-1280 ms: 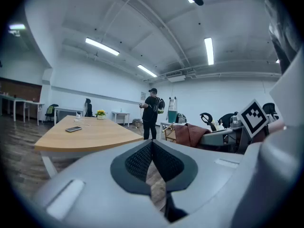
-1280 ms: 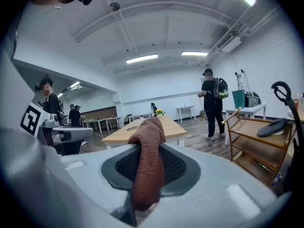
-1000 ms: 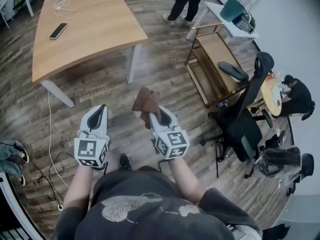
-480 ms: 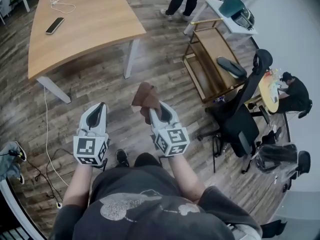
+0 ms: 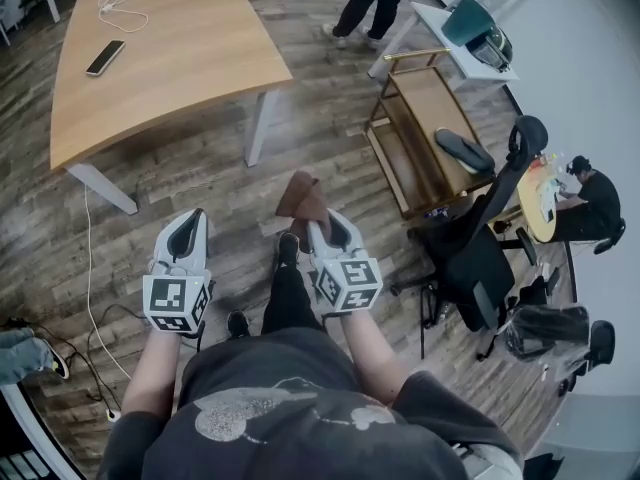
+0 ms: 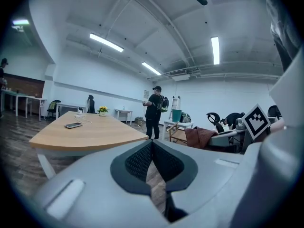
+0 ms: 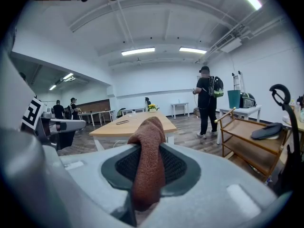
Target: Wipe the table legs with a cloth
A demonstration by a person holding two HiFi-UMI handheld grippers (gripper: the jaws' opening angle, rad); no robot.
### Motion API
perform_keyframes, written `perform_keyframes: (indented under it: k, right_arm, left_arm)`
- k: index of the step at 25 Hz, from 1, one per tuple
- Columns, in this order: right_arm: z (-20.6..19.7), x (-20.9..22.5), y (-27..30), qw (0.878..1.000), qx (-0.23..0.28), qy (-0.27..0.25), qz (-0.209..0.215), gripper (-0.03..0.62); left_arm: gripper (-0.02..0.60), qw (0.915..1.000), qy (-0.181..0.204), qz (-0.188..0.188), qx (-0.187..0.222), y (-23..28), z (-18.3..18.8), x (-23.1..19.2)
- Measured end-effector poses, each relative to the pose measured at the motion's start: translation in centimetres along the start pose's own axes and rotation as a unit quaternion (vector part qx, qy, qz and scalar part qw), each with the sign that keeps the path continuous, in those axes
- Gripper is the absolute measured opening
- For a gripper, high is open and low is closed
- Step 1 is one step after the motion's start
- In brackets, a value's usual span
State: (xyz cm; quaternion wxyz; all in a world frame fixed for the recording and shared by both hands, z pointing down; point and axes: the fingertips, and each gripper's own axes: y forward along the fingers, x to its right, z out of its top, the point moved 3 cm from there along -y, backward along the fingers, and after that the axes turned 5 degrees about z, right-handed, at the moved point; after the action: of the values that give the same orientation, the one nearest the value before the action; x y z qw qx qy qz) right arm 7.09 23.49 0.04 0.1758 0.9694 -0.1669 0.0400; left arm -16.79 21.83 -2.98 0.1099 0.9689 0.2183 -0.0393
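Observation:
A brown cloth (image 5: 301, 199) sticks up out of my right gripper (image 5: 322, 230), which is shut on it; in the right gripper view the cloth (image 7: 148, 160) hangs folded between the jaws. My left gripper (image 5: 188, 232) is shut with nothing in it, held level beside the right one. Ahead stands the wooden table (image 5: 160, 58) on white legs, the nearest leg (image 5: 255, 126) up and left of the cloth and another leg (image 5: 101, 186) at the left. Both grippers are well short of the legs.
A phone (image 5: 105, 57) and a white cable lie on the tabletop. A wooden trolley (image 5: 420, 138) and a black office chair (image 5: 485, 248) stand to the right. A person in black (image 5: 372, 3) stands beyond the table. A white cord (image 5: 88, 268) trails on the floor at left.
I have stepped forward: my leg and shoe now show between the grippers, and both grippers shifted slightly toward the table. The cloth stays gripped.

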Motion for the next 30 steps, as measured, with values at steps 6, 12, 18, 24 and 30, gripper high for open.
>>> perform_keyframes:
  k: [6,12,18,24,30]
  right_arm:
    - [1.9,3.8,6.9,0.999,0.001,0.003,0.033,0.080]
    - [3.5,9.3,13.7,0.998,-0.013,0.002,0.066,0.080]
    - [4.1,14.0,19.8,0.993,-0.047,-0.014,0.111,0.080]
    - [0.0,12.8,26.5,0.984,-0.083,-0.020,0.157,0.080]
    - [-4.3,11.6,33.1,0.987,-0.086,0.017,0.134,0.080]
  left_arm:
    - [0.018,0.9990,-0.006,0.045,-0.008,4.7,0.3,-1.1]
    - [0.018,0.9976,-0.009,0.067,-0.015,11.8,0.9,-0.2]
    - [0.018,0.9947,-0.012,0.102,-0.008,18.8,1.5,0.7]
    - [0.018,0.9878,-0.014,0.154,-0.020,22.5,-1.5,-2.2]
    - [0.018,0.9870,-0.025,0.155,-0.034,25.1,-7.6,-5.1]
